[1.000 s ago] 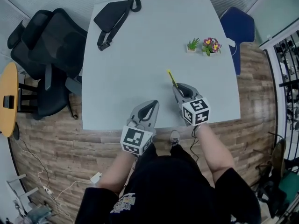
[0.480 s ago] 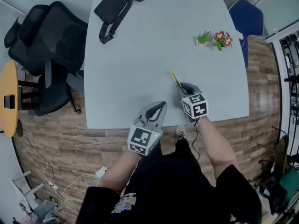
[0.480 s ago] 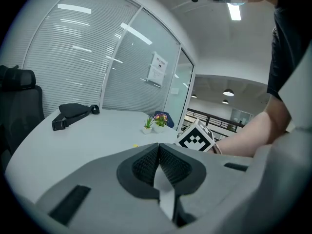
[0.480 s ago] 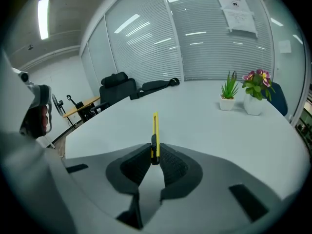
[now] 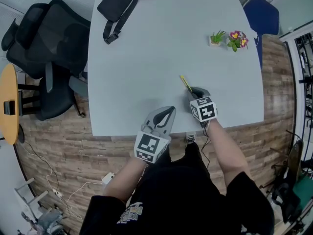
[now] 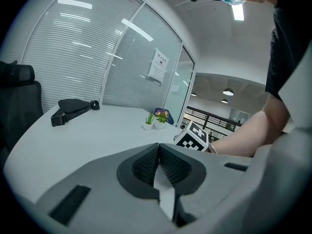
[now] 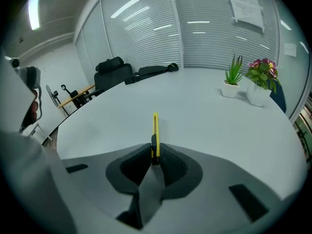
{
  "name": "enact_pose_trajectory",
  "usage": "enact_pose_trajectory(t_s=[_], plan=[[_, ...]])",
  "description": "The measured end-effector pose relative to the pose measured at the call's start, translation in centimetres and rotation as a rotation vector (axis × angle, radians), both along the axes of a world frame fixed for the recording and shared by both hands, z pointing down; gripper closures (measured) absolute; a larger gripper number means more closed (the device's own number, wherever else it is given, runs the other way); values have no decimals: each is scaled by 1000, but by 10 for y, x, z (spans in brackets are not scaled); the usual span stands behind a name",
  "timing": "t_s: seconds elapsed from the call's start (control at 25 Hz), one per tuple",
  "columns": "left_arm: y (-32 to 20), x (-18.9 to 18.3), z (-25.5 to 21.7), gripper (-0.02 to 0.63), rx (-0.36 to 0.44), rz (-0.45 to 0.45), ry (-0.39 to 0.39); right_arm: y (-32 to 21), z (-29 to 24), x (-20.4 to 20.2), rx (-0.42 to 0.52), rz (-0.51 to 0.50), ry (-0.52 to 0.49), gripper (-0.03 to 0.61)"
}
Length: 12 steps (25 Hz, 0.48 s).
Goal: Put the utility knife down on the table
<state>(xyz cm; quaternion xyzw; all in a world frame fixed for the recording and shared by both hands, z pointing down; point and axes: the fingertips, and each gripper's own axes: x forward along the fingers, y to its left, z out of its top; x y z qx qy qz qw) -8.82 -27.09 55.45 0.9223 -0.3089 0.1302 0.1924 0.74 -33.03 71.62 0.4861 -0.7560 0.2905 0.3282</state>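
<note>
A slim yellow utility knife [image 7: 155, 133] with a black slider sticks forward from my right gripper [image 7: 155, 156], which is shut on its rear end. In the head view the knife [image 5: 185, 83] points up-left over the pale table [image 5: 146, 53], just ahead of the right gripper [image 5: 192, 92] near the front edge. Whether the knife touches the tabletop I cannot tell. My left gripper [image 5: 167, 113] hovers at the table's front edge, to the left of the right one; its jaws are shut [image 6: 158, 156] with nothing between them.
A black sling bag [image 5: 120, 6] lies at the table's far left. Two small potted plants [image 5: 229, 38] stand at the far right. Black office chairs [image 5: 46, 48] crowd the left side, a blue chair [image 5: 259, 18] the far right corner.
The right gripper with the knife has drawn slightly nearer the table's front edge and lower. The left gripper has shifted a little to the right.
</note>
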Motion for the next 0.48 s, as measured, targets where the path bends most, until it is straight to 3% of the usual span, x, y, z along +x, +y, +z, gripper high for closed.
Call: enact_pose_trajectory(t_s=[0.48], plan=[[-1, 3, 2, 608, -10, -6, -2, -1, 5, -2, -21, -26, 38, 513]])
